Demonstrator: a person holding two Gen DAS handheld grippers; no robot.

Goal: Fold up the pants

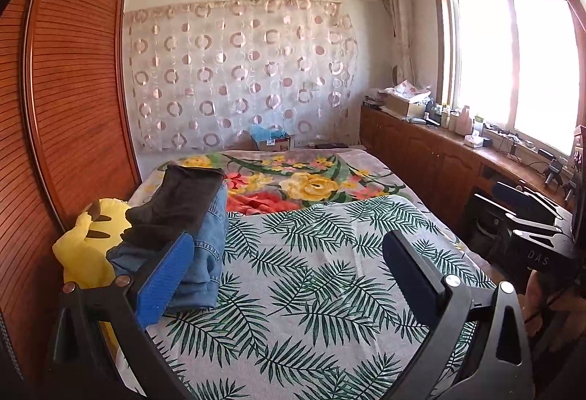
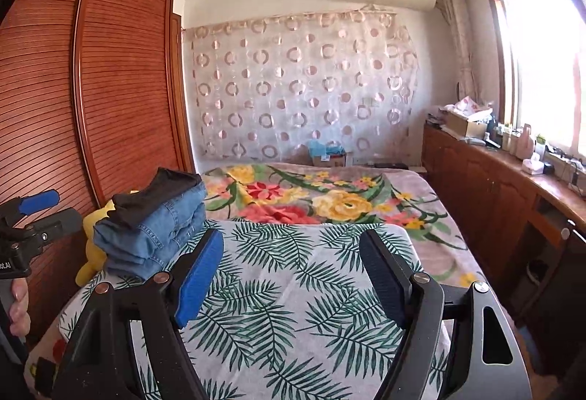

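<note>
Denim, mostly: the pants (image 2: 154, 235) sit folded in a stack at the left edge of the bed (image 2: 293, 290), a dark pair on top of blue jeans, beside a yellow plush toy (image 1: 91, 242). I'd judge the jeans heavy, thick and floppy, best pinched at a waistband or hem. Left gripper (image 1: 289, 275) and right gripper (image 2: 291, 275) hover with jaws wide, empty.
</note>
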